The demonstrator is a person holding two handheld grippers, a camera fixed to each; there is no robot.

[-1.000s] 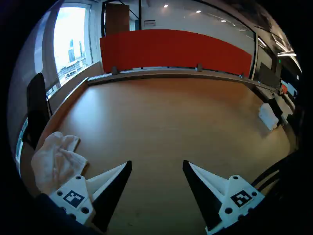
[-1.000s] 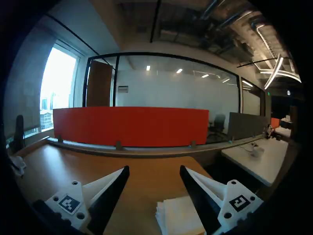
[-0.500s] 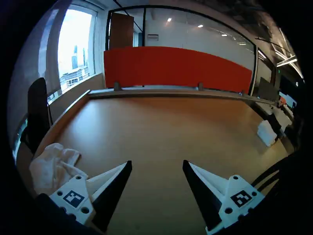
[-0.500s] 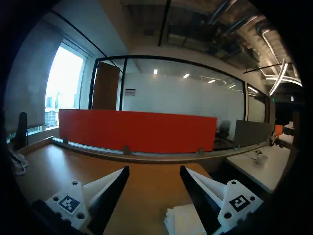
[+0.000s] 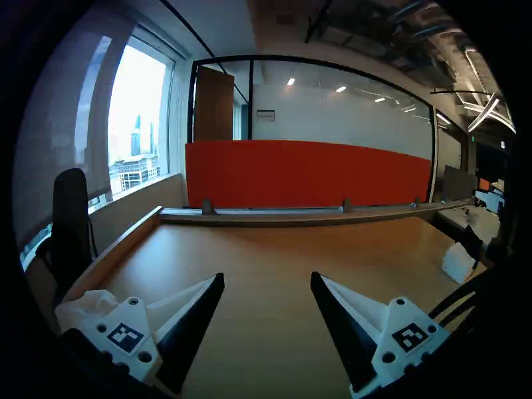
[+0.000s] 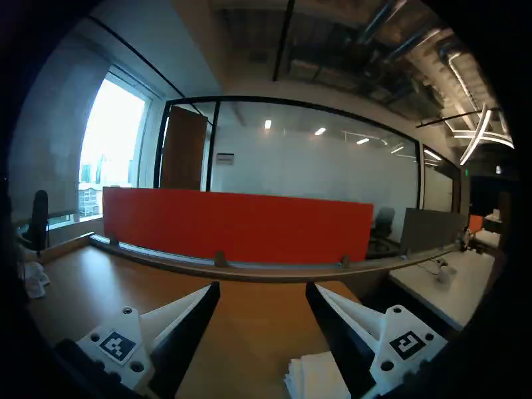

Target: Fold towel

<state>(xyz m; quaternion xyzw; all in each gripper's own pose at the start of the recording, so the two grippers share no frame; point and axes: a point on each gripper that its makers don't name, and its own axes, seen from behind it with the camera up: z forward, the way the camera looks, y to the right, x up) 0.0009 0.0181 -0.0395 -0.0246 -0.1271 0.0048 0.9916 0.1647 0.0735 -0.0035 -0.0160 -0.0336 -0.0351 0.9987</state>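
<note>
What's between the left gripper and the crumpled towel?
Nothing visible. The crumpled towel lies on the desk beside the left gripper, partly hidden behind one finger. The jaws stand open, facing bare wood.

Two grippers are counted, the left gripper (image 5: 266, 276) and the right gripper (image 6: 263, 284). Each has two fingers (image 5: 193, 312), and one square marker (image 5: 125, 336) is carried on each finger, four in all. One wooden tabletop (image 5: 286, 259) is seen. Two white cloth things are counted on it: one crumpled towel (image 5: 83, 306) at its left edge and one folded stack (image 5: 459, 261) at its right edge. One red divider (image 5: 306, 174) is set along its far edge. One black chair (image 5: 70, 226) is counted beyond the left edge, and one white desk (image 6: 452, 286) beyond the right edge.
</note>
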